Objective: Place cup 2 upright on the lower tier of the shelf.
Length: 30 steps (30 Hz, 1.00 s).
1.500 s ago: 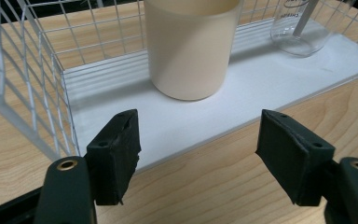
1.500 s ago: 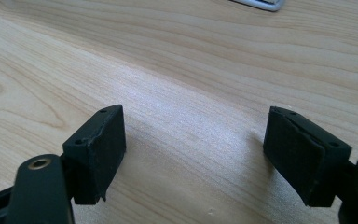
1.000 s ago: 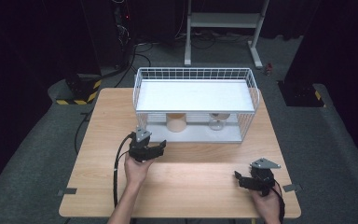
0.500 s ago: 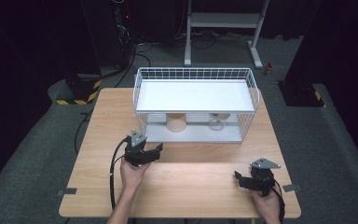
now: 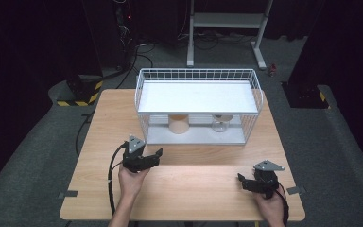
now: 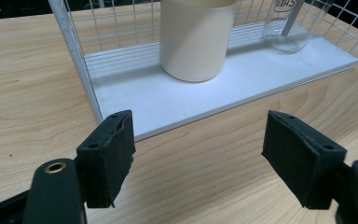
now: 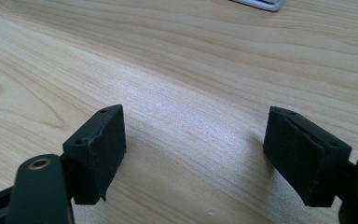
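A white wire rack (image 5: 198,97) stands at the table's far middle. On its lower shelf (image 6: 242,79) sit a cream cup (image 5: 178,124) (image 6: 196,39) and a clear glass (image 5: 220,124) (image 6: 289,28). My left gripper (image 5: 157,155) (image 6: 198,158) is open and empty, low over the wood just in front of the rack's left end. Its jaws point at the cup. My right gripper (image 5: 241,179) (image 7: 196,154) is open and empty near the table's front right, with bare wood between its jaws.
The wooden table (image 5: 194,189) has free room between the two grippers. The rack's wire front post (image 6: 77,56) stands close ahead of the left gripper. A corner of the rack's base (image 7: 261,3) lies far ahead of the right gripper. Dark floor with cables surrounds the table.
My left gripper has drifted a little back toward the person's side, away from the rack. The right gripper has stayed put.
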Tool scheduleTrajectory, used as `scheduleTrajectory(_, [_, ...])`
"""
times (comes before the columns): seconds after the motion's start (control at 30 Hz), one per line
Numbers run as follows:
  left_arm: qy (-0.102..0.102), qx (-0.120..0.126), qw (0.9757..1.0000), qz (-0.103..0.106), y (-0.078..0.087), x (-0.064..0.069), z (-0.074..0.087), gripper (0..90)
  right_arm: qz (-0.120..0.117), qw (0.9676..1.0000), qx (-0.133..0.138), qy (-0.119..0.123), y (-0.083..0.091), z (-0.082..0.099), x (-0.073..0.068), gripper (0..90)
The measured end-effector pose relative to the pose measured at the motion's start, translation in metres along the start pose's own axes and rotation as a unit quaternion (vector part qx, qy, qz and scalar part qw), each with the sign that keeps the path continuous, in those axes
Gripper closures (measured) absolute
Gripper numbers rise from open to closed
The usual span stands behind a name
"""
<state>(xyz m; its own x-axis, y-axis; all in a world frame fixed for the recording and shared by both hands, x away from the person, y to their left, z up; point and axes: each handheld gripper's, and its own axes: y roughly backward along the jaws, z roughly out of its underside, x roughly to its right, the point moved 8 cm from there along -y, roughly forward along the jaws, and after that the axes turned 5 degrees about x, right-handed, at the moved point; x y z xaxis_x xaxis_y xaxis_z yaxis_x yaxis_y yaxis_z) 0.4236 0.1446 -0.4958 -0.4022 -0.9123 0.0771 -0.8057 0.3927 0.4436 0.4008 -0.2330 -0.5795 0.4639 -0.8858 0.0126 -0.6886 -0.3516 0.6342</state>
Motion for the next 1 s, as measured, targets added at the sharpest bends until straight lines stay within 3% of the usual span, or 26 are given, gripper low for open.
scheduleTrajectory(0.63, [0.001, 0.0, 1.0, -0.002, 0.013, -0.002, 0.011, 24.7, 0.0, 1.0, 0.0, 0.001, 0.0, 0.0, 0.0, 21.1])
scheduleTrajectory(1.0, [0.011, 0.012, 0.9999, -0.003, 0.021, -0.002, 0.016, 24.7, 0.0, 1.0, 0.0, 0.001, 0.0, 0.0, 0.0, 21.0])
